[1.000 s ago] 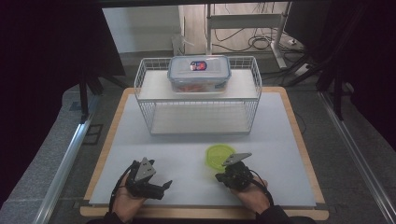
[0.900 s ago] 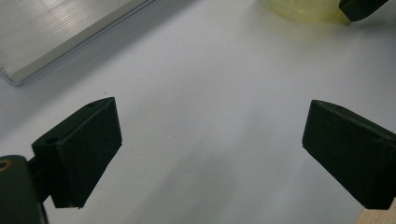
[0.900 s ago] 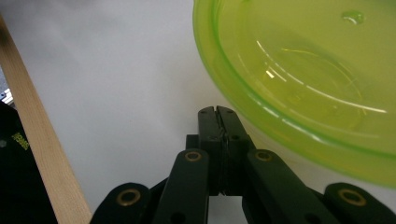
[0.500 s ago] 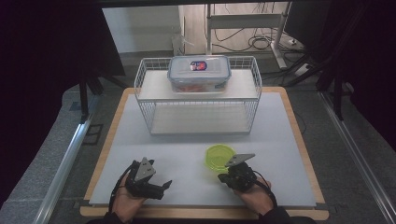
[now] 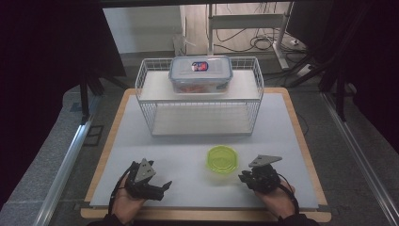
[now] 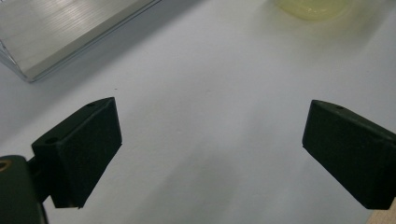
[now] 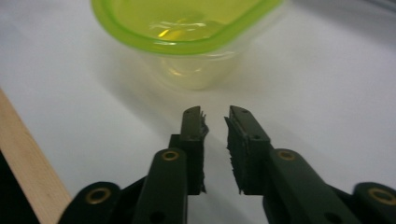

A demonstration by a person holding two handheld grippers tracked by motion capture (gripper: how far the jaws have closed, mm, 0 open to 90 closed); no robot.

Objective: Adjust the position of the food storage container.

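Note:
A small clear container with a yellow-green rim [image 5: 223, 158] stands on the white table top, near the front and right of middle. My right gripper [image 5: 243, 178] rests just right of it, pointing at it; in the right gripper view the jaws [image 7: 215, 121] are nearly together with nothing between them, a short way from the container [image 7: 187, 28]. My left gripper [image 5: 162, 188] lies at the front left, pointing right. Its jaws [image 6: 212, 144] are wide open over bare table, with the container [image 6: 313, 7] far ahead.
A white wire rack [image 5: 200, 101] with two shelves stands at the back middle of the table. A clear lidded box [image 5: 201, 73] with a blue rim sits on its top shelf. The table's wooden edge [image 5: 301, 141] frames the white surface.
My right gripper has shifted a little to the right, away from the yellow-green container. The left gripper has stayed put.

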